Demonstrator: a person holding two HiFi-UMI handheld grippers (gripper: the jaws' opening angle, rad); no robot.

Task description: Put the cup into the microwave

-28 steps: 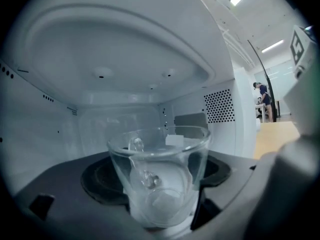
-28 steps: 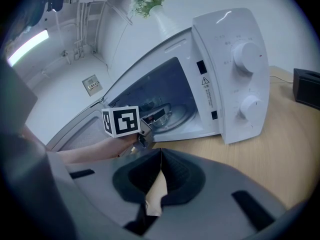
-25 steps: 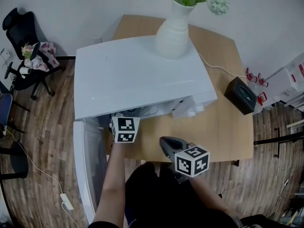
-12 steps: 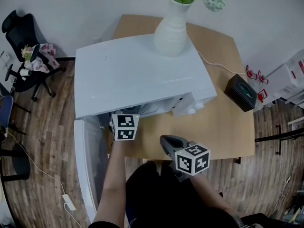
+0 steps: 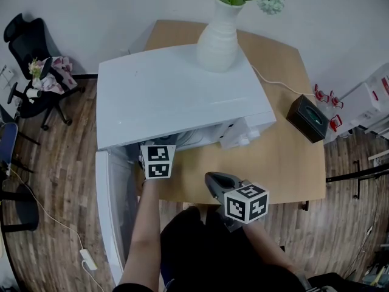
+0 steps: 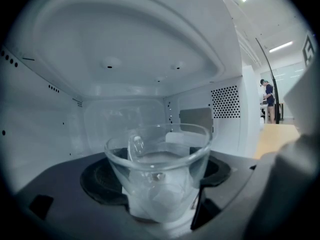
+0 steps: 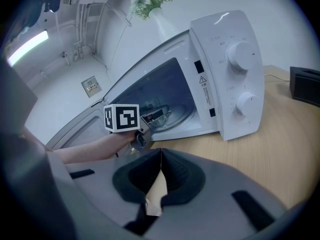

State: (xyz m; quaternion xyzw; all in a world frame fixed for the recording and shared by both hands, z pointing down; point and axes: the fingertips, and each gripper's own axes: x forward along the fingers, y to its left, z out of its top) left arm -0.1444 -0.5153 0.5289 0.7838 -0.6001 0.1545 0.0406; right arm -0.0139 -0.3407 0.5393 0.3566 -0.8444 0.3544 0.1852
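Note:
A clear glass cup (image 6: 160,176) with a handle sits between the dark pads of my left gripper (image 6: 161,204), which is shut on it. The cup is inside the cavity of the white microwave (image 5: 176,93), above the cavity floor; whether it touches the floor I cannot tell. In the head view my left gripper (image 5: 158,160) reaches under the microwave's top, so its jaws and the cup are hidden there. My right gripper (image 5: 216,185) hovers over the table's front edge, shut with nothing in it; its pads (image 7: 172,171) meet in the right gripper view.
The microwave door (image 5: 110,212) hangs open to the left. A white vase (image 5: 219,41) with flowers stands on the microwave's top. A black box (image 5: 310,121) lies on the wooden table (image 5: 285,163) at the right. An office chair (image 5: 29,47) is on the floor at the far left.
My left gripper has moved slightly farther into the microwave with the cup. The right gripper has stayed where it was.

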